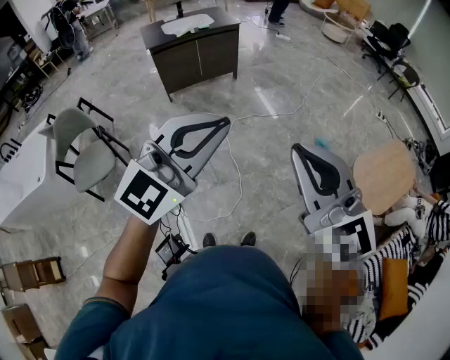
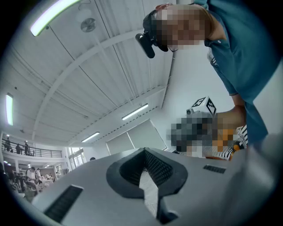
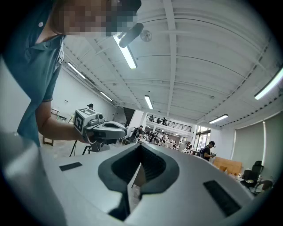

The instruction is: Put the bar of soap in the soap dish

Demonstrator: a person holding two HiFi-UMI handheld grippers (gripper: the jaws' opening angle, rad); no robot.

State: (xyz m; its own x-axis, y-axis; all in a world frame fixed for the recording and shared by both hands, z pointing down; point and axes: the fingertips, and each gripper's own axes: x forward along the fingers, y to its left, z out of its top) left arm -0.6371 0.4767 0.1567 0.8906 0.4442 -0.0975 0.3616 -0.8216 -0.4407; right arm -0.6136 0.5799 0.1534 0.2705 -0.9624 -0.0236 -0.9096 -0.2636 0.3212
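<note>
White item (image 1: pixel 187 24) on cabinet (image 1: pixel 204 60) indistinct, wooden chair (image 1: pixel 31 273) cropped

White shallow object (image 1: pixel 186 24) noted at upper centre of frame, lying flat on a dark worktop (image 1: pixel 214 19). Too small for it to be told as the soap dish; no bar of soap can be made out.

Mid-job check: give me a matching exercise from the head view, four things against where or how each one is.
Things:
1 dark cabinet
2 grey chair
3 round wooden table
4 left tool

Place or state:
a at the right edge
b jaws together, nothing held
c top centre, far ahead
d on the left side

Pairs: 1-c, 2-d, 3-a, 4-b.
</note>
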